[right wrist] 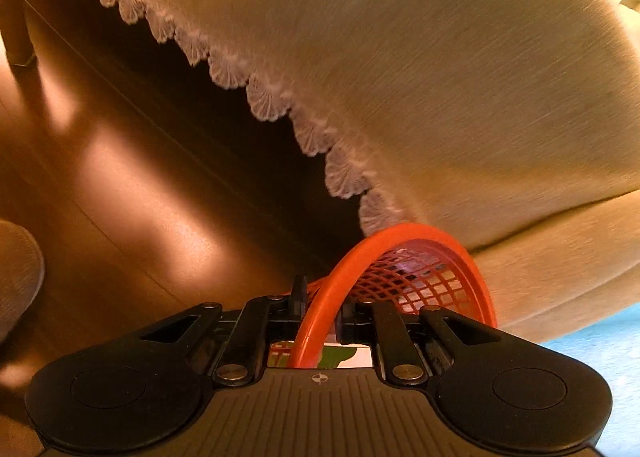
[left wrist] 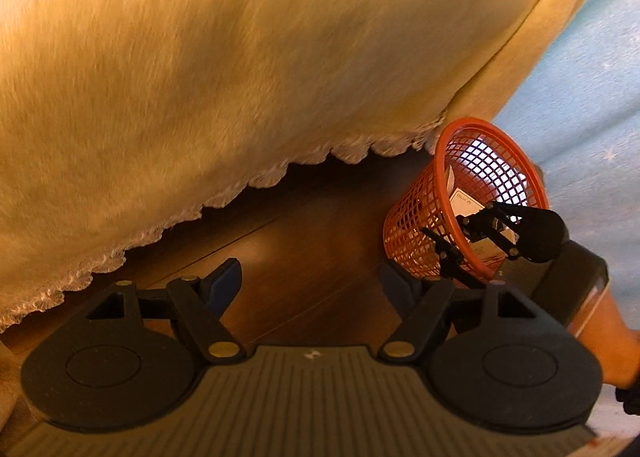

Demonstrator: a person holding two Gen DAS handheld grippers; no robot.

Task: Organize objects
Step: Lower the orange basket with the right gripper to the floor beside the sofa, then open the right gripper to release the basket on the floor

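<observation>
An orange mesh basket (left wrist: 424, 225) hangs tilted just above the wooden floor, beside a cream sofa. A white packet (left wrist: 466, 203) lies inside it. My right gripper (left wrist: 460, 235) is shut on the basket's rim. The right wrist view shows the orange rim (right wrist: 320, 309) pinched between the right gripper's (right wrist: 322, 305) fingertips, with a white and green pack just below. My left gripper (left wrist: 310, 281) is open over bare floor to the basket's left. Nothing is between its blue pads (left wrist: 224, 281).
A cream plush sofa cover (left wrist: 240, 77) with a lace hem (right wrist: 264, 97) overhangs the dark wooden floor (right wrist: 140, 197). A light blue surface (left wrist: 592, 97) lies to the right. A grey rounded thing (right wrist: 16, 269) sits at the left edge. A person's arm (left wrist: 612, 337) is at the right.
</observation>
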